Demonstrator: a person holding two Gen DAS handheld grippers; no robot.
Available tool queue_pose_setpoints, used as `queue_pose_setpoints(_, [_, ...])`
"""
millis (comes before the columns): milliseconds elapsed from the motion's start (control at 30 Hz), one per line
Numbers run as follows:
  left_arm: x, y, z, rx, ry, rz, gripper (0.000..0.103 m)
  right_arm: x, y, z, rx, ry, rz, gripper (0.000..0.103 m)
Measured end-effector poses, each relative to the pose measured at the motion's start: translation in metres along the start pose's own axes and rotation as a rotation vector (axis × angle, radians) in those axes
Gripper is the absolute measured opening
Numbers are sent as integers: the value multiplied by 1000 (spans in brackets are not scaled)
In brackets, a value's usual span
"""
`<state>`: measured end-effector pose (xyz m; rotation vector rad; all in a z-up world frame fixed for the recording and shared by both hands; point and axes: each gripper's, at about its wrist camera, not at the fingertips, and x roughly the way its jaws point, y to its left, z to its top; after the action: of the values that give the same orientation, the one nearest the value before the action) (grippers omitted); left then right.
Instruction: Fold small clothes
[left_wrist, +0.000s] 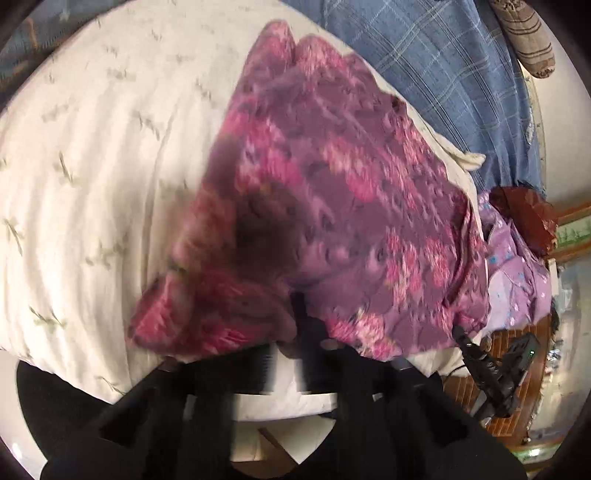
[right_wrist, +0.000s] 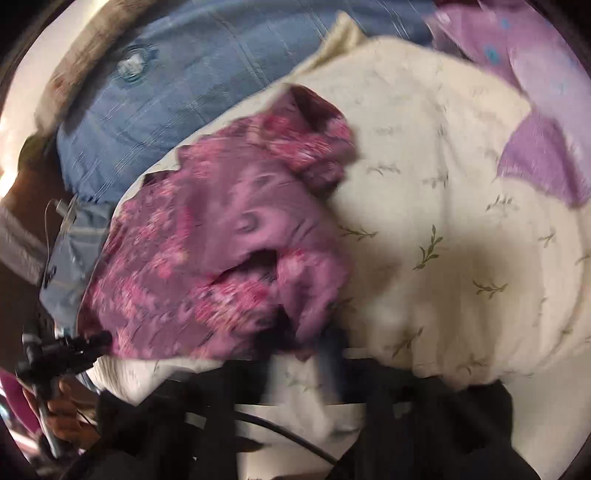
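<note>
The pink and purple patterned garment lay rumpled on a cream sheet with small leaf sprigs, and both views were smeared by motion blur; in the left wrist view its near hem hung over the left hand-held gripper, whose dark fingers came together on a fold of the cloth, so it looked to be pinching the garment, though the tips were partly buried and blurred; in the right wrist view the same garment spread away to the left, with a bunched part folded over at its far end; the right hand-held gripper had its fingers drawn close on the near edge of the cloth, holding it, as far as the blur allowed me to judge; the cream sheet filled the right of that view. A blue checked cloth lay beyond the garment, touching the sheet's far edge; a lilac cloth with small blue dots sat just beside the garment on the right of the left view, and showed at the top right of the right view; a reddish-brown object rested beside the lilac cloth, too indistinct to name; the other gripper showed dark at the garment's right corner in the left view.
</note>
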<state>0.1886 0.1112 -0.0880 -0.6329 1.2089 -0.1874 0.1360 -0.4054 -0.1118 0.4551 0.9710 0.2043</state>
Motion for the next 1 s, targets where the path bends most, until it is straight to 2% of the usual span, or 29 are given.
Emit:
queue_pose_setpoints(67, [-13, -4, 4, -8, -39, -16, 4, -15, -13, 20, 61, -49, 79, 7])
queue_pose_setpoints(100, [-20, -8, 6, 1, -60, -15, 4, -42, -13, 36, 74, -119, 222, 6])
queue_pose_setpoints(133, [-26, -12, 7, 15, -82, -20, 4, -64, -8, 45, 41, -181, 300, 6])
queue_pose_setpoints(167, [-28, -13, 7, 16, -90, -22, 4, -83, -1, 52, -15, -236, 336, 6])
queue_pose_setpoints(200, [-28, -12, 7, 16, -90, -20, 4, -100, 5, 55, -82, -268, 373, 6])
queue_pose_setpoints(233, [-23, -9, 6, 9, -69, -15, 5, -104, 6, 56, -133, -254, 370, 6])
queue_pose_setpoints(300, [-11, 0, 1, -3, -27, -7, 4, -85, -9, 46, -166, -168, 242, 6])
queue_pose_setpoints(367, [0, 5, -4, -4, 9, 18, 5, -55, -41, 37, -104, -77, 113, 6])
queue_pose_setpoints(400, [5, 9, -7, -9, 34, 31, 5, -38, -66, 28, -49, -16, 22, 6])
queue_pose_setpoints(433, [5, 11, -8, -4, 45, 24, 5, -32, -77, 24, -14, 5, 7, 8])
queue_pose_setpoints(467, [2, 9, -10, 17, 53, 12, 5, -34, -84, 22, 22, 1, 9, 8])
queue_pose_setpoints(567, [-19, -7, -19, 153, 55, -23, 6, -67, -68, 29, -29, -101, -9, 14])
queue_pose_setpoints(600, [-30, -16, -23, 220, 55, -45, 6, -73, -58, 33, -62, -134, -4, 24])
queue_pose_setpoints(633, [-39, -23, -26, 262, 47, -59, 9, -84, -44, 36, -105, -163, 8, 45])
queue_pose_setpoints(667, [-50, -32, -27, 309, 24, -61, 16, -90, -31, 34, -143, -181, 21, 56])
queue_pose_setpoints(700, [-59, -37, -26, 336, -1, -49, 22, -89, -8, 30, -209, -192, 37, 73])
queue_pose_setpoints(733, [-65, -41, -22, 348, -20, -36, 39, -85, 4, 27, -257, -193, 32, 76])
queue_pose_setpoints(767, [-71, -44, -16, 349, -42, -30, 55, -77, 14, 22, -310, -191, 24, 76])
queue_pose_setpoints(833, [-76, -46, 2, 334, -75, 5, 66, -51, 45, 15, -452, -175, -33, 74])
queue_pose_setpoints(900, [-70, -47, 27, 333, -86, 62, 66, -17, 69, 8, -572, -133, -104, 72])
queue_pose_setpoints(967, [-54, -43, 53, 334, -85, 150, 67, 11, 83, 5, -648, -109, -171, 71])
queue_pose_setpoints(1000, [-44, -40, 67, 324, -76, 189, 67, 29, 94, 13, -673, -110, -216, 65])
